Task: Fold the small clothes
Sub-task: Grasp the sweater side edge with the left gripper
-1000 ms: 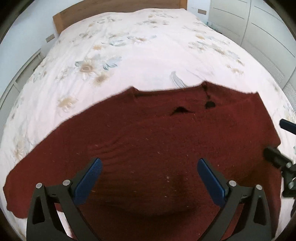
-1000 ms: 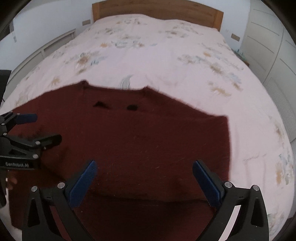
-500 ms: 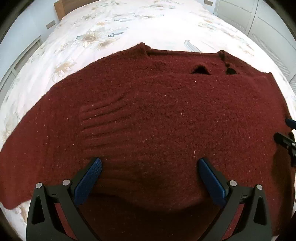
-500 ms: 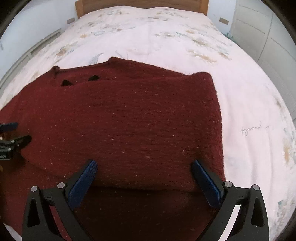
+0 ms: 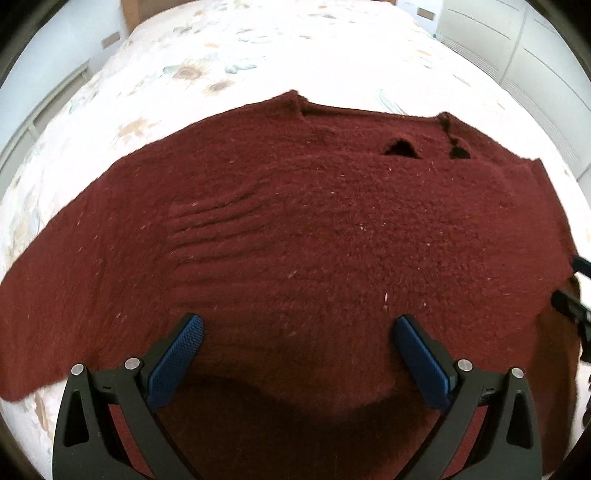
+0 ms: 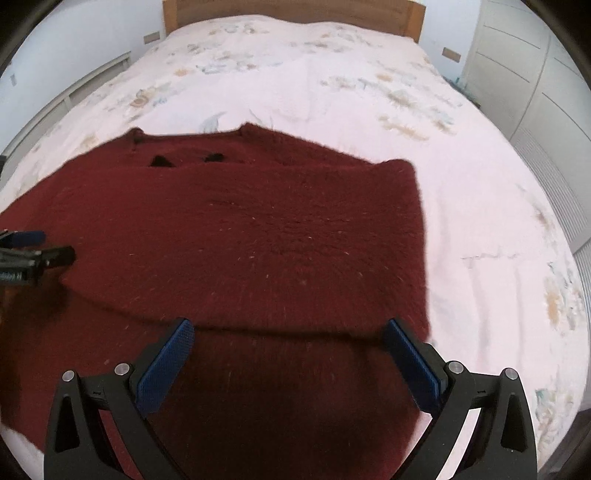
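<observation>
**Red sweater spread on the bed, both grippers hanging over it**

A dark red knitted sweater lies across the near end of a bed, on a pale bedspread printed with faded flowers. The sweater sits straight ahead of both grippers and runs under them – its collar points away, toward the wooden headboard.

The left gripper hovers above the lower part of the sweater with its blue-padded fingers spread wide and nothing between them. Ahead of it, one sleeve stretches out to its left, reaching the edge of the bed. A patch of ridged wrinkles shows in the knit just beyond its left finger. Up near the collar, two small dark gaps open in the fabric.

The right gripper is likewise released, fingers well apart, gripping nothing. Directly in front of its fingertips runs a fold edge – an upper layer of sweater lies over a lower one, and the far-right side of the garment ends in a straight, squared edge with bare bedspread beyond.

Each gripper shows at the rim of the other's view. White cupboard doors stand off to the right of the bed.
</observation>
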A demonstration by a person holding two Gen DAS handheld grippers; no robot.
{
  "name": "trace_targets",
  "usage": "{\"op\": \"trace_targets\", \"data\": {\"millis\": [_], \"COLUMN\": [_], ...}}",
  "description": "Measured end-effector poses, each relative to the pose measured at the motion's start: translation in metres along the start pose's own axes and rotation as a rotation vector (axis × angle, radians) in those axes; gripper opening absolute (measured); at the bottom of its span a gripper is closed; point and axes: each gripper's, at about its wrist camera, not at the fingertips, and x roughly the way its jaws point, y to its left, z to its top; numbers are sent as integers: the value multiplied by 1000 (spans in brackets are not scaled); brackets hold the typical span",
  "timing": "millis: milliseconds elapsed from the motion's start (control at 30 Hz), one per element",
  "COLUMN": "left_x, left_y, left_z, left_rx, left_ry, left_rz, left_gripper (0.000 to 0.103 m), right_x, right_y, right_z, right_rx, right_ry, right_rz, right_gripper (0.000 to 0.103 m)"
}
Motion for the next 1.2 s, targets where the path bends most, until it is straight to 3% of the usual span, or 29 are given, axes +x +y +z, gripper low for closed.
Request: {"op": "trace_targets", "data": {"millis": [267,367,467,667,767,867,1067,1200], "left_x": [-46,-69,-92,-112,-114,-105,-96,-89], "left_y": [80,120,161,267,304,333,383,398], "left_z": [-12,-20,-34,-74,-94,-105,-130,-137], "left_rx": [-243,-332,-447,-868,-1019,-1130,-1210,-1205], "left_ry": [3,-26,-64,-96,-111,-90,-40,-4], "left_rz": [-57,-3,100,198,246,236,259,248], "left_gripper": [102,102,102,102,102,102,102,101], "right_x": [-55,-66,-74,-80,-80,-79,-74,-67], "right_y": [-13,-18,-24,-24,-21,-17,-12,-8], "right_z": [-21,-24,-24,-16,-13,-12,-11,-9], "right_rx": [62,99,129,139,145,133,137,127], "right_ry": [-44,-57,-67,-84,-83,-76,-56,-39], "right_rz": [-9,-27,-42,-66,-63,-70,-74,-93], "right_gripper": [102,102,102,102,102,102,102,102]}}
